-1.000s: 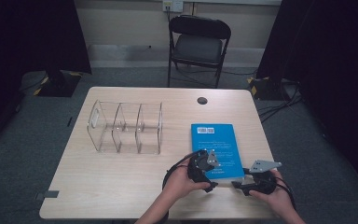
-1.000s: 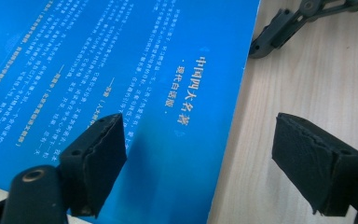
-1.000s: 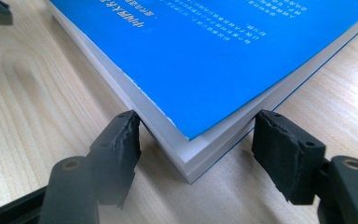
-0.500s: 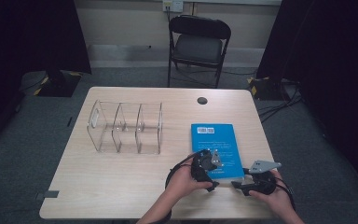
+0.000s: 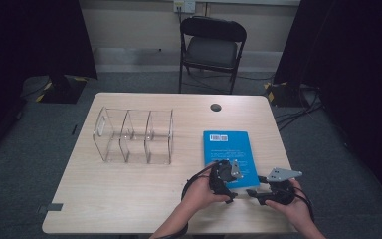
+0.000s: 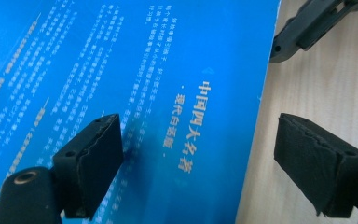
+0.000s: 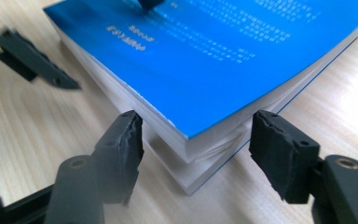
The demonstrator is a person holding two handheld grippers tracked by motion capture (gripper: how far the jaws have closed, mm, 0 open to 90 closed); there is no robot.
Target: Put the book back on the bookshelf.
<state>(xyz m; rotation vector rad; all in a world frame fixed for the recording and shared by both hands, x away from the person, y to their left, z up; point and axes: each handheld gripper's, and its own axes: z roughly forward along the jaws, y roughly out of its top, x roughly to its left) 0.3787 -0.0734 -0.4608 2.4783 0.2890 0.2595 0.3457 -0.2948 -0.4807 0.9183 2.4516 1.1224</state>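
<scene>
Dim high view (dark surround); close-ups bright, edges blurred.

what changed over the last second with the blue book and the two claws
The right claw has just been closing its jaws around the near corner of the blue softcover book; its pads do not yet press on it. The left claw stays open over the cover. Both hands, the book and the clear acrylic divider rack kept their places.

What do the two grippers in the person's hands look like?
Both are black. The left gripper and the right gripper each carry a grey three-cornered plate on top and trail a black cable. Their jaws end in black, rough-edged foam-like pads. The forearms show no sleeves.
</scene>
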